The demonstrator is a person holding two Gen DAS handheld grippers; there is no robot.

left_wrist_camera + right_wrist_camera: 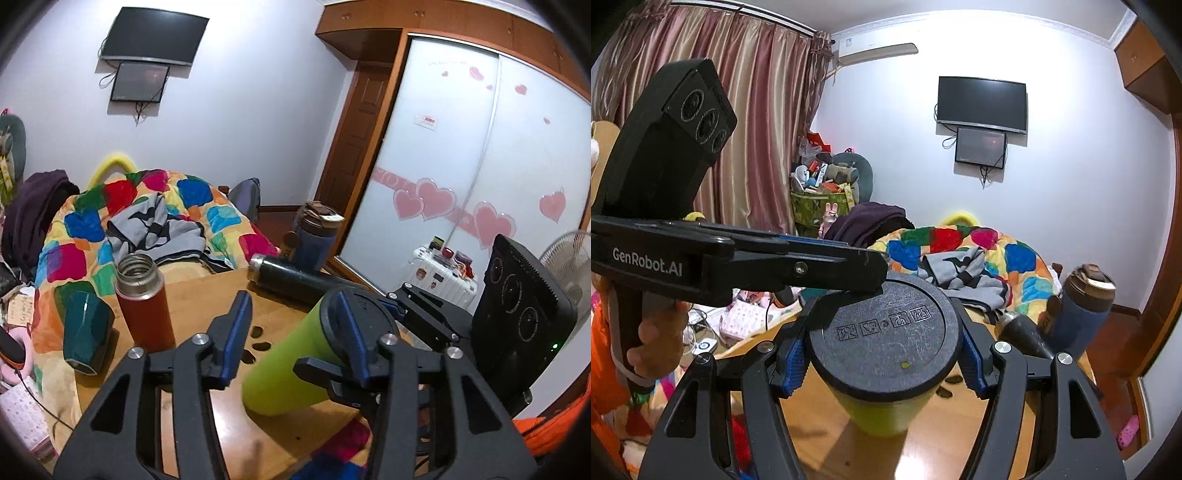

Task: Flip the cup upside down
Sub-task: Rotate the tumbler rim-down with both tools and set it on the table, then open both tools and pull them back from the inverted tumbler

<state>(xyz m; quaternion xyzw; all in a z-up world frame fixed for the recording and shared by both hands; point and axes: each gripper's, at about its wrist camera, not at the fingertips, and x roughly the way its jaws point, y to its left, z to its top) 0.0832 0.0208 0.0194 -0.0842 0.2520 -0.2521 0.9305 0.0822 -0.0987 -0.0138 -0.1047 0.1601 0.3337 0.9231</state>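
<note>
Here, going left to right: my left tool (295, 332) is spread, its right finger touching the dark base of the green cup (284, 369) at about two o'clock. My right tool (882, 354) pinches that base from both sides. The cup stands tilted, base up, mouth on the bench (207, 424); its long axis leans toward me. Right hand is nearer.
</note>
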